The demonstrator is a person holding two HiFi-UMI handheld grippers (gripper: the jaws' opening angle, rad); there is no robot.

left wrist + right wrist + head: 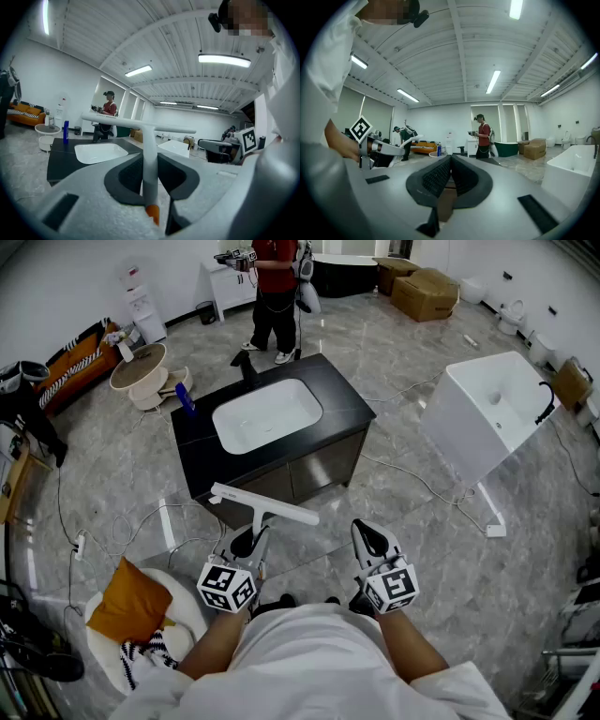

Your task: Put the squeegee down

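In the head view, the left hand-held gripper (247,542) pinches the white squeegee (265,505) by its handle. The blade lies crosswise just short of the near edge of the black worktop (349,412), out over the floor and not yet over it. Holding the handle by its lower part keeps the blade forward and clear of the person's body, ready to be carried to a resting place. The white basin (267,415) fills the middle of the worktop and a blue bottle (185,397) stands at its left end, so the bare strips around the basin look like the likely spots. The right hand-held gripper (369,538) hangs to the right of the squeegee, also short of the worktop, touching nothing.

In the left gripper view, the dark pads press on the handle from both sides. The shaft runs straight up between them to the T-shaped blade, with the worktop and basin beyond and below.

In the right gripper view, the ribbed pads are pressed together with nothing between them. This hand seems simply kept out of the way. A person in a red top (483,136) stands beyond the far side of the worktop.
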